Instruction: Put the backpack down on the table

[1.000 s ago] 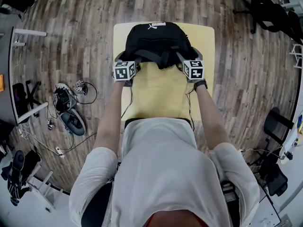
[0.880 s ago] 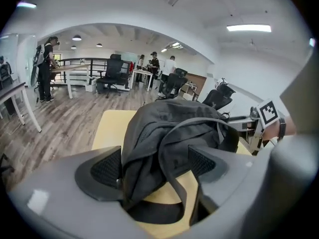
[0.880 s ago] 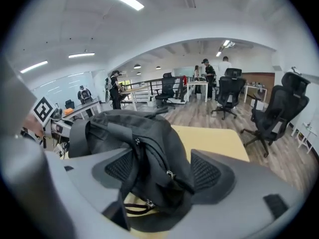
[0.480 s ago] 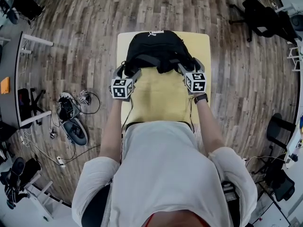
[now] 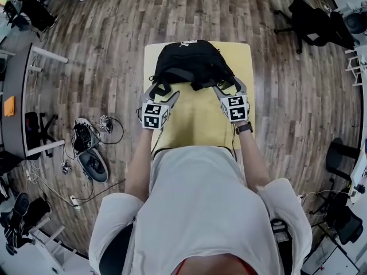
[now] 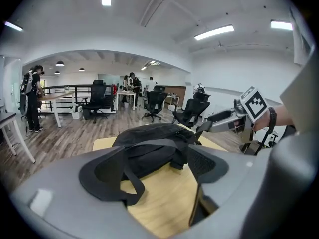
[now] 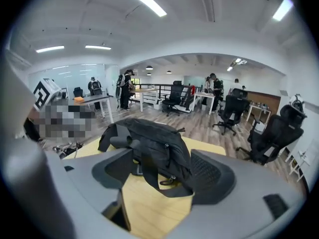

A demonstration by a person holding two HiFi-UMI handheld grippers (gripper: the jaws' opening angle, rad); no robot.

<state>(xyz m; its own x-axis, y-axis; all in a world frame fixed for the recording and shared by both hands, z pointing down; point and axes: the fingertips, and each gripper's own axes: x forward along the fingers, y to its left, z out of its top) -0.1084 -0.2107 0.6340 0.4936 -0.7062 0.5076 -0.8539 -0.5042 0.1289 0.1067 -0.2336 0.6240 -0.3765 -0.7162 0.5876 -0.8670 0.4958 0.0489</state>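
Note:
The black backpack [image 5: 192,59] lies on the far half of the yellow table [image 5: 198,122]. My left gripper [image 5: 162,94] is at its near left corner and my right gripper [image 5: 228,86] at its near right corner. Both stand open. In the left gripper view, the backpack [image 6: 149,138] rests ahead of the left gripper [image 6: 154,169], and a shoulder strap [image 6: 130,183] loops loosely across the left jaw. In the right gripper view, the backpack [image 7: 149,138] sits just beyond the right gripper [image 7: 162,176], and a strap [image 7: 172,188] trails between the wide jaws.
On the wooden floor to the left lie shoes and cables [image 5: 86,148], beside a grey desk [image 5: 17,96]. Black office chairs [image 5: 315,22] stand at the upper right. Both gripper views show people and more desks far off in the room.
Both grippers have drawn back toward me from the backpack's sides. Their jaws have spread and the straps hang slack. The backpack stays on the table.

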